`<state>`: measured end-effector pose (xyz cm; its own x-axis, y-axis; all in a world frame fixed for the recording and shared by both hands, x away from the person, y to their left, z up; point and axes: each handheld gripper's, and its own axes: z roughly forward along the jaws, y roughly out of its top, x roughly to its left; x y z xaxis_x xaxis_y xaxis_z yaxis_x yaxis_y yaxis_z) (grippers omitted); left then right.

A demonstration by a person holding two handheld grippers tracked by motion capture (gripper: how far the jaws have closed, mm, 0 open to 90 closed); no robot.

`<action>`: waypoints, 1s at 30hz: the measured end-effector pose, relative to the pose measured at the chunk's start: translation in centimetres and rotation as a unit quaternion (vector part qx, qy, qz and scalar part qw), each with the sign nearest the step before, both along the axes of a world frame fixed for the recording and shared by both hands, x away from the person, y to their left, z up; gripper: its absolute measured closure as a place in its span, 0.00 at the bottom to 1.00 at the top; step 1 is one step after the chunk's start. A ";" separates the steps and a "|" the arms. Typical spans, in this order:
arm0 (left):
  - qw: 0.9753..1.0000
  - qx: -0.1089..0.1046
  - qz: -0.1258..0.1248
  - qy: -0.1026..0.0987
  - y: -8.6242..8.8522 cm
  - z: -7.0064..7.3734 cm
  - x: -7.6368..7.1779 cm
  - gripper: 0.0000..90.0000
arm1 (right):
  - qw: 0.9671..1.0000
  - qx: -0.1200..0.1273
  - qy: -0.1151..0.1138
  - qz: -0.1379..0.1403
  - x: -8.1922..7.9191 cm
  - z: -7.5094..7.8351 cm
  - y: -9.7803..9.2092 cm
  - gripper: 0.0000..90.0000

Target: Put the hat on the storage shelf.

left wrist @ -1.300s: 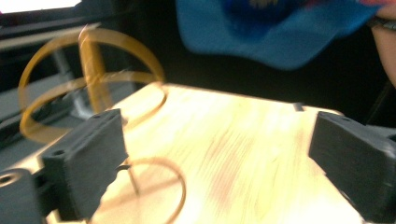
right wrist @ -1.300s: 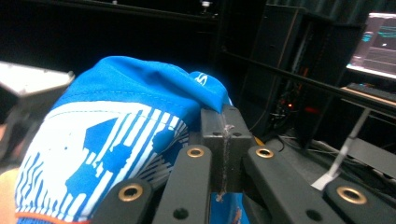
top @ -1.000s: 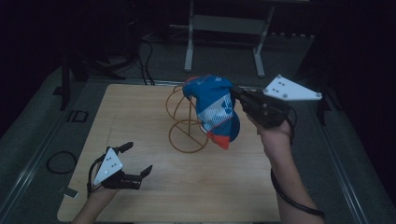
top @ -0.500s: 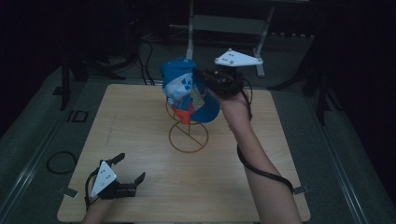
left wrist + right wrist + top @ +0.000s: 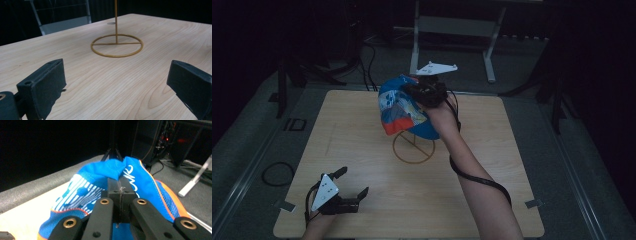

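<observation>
Fabric bunches between the closed jaws of the right gripper [image 5: 428,92] as a person holds a blue cap [image 5: 404,109] above a wire stand [image 5: 414,147] at the middle of a pale wooden table [image 5: 522,165]. Seen from the high view, the cap is soft and rounded, mostly bright blue with white printed patches and an orange-red band along its lower edge; it hangs over the stand's upper part, and whether it touches the wire cannot be told. The right gripper view shows the two black jaws pressed flat together on a fold of the cap's blue cloth [image 5: 117,168], with white lettering and stripes, a mesh-like weave and orange piping running down the side.

The stand is thin, brass-coloured wire: a flat ring base crossed by a straight bar, with a slim upright rod rising from it, plain in the left gripper view [image 5: 117,45]. The table's surface is smooth, light wood with long wavy grain.

Near the table's front left corner, the left gripper [image 5: 349,191] rests low over the wood, well apart from the stand, its matte black, blocky jaws spread wide and holding nothing, a grey three-cornered plate on top.
</observation>
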<state>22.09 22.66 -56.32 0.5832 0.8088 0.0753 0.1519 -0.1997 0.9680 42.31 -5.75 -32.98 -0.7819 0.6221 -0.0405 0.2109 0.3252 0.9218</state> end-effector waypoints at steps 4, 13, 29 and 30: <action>1.000 -0.001 -0.002 0.007 -0.1 -0.2 0.2 0.03 | 1.000 -0.005 0.014 -0.012 0.3 -0.7 -1.0 1.00; 1.000 -0.004 -0.004 0.012 -0.1 -0.3 0.4 0.03 | 0.999 0.014 0.024 -0.023 -0.2 -1.8 -3.7 1.00; 1.000 -0.003 -0.011 0.015 -0.2 -0.4 0.4 0.03 | 0.999 0.028 0.004 -0.033 -1.5 -3.1 -4.8 0.75; 1.000 -0.003 -0.012 0.014 -0.2 -0.4 0.3 0.03 | 0.999 0.018 -0.002 -0.039 -1.4 -3.2 -4.7 0.74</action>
<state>22.44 22.47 -56.75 0.6041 0.7951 0.0540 0.1751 -0.1986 0.9643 40.86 -10.43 -36.17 -0.7307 0.6824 -0.0187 0.2315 0.2736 0.9336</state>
